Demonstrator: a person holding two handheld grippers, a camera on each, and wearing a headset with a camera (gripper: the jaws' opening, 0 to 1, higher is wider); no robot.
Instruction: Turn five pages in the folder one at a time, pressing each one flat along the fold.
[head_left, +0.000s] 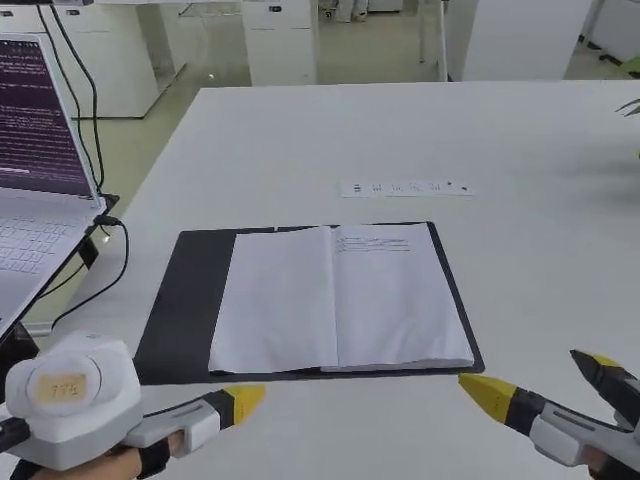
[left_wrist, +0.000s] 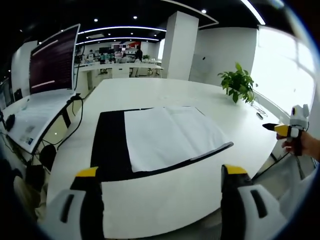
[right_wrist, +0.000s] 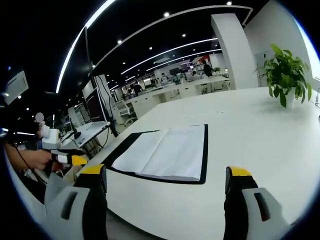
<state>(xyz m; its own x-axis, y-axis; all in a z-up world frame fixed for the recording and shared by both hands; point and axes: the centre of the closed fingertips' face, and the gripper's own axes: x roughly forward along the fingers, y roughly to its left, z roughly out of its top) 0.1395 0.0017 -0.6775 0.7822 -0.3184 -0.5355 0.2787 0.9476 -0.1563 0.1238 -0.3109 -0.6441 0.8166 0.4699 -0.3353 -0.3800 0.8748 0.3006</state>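
Currently holds both tongs low at the near edge of the white bench (head_left: 300, 140), just short of a black folder (head_left: 190, 300) lying open and flat at its middle. Has left tongs (left_wrist: 160, 172) spread wide with nothing between the jaws; has right tongs (right_wrist: 165, 171) likewise apart and empty. Touches neither paper nor cover. Faces a thin white leaf (head_left: 275, 300) on the folder's left half and a thicker stack of pages (head_left: 400, 300) on the right half, meeting at the fold (head_left: 333, 295). Cannot tell how many of the five pages are turned; judging by the thick right stack, probably few or none, with most turning and pressing along the fold yet to do.
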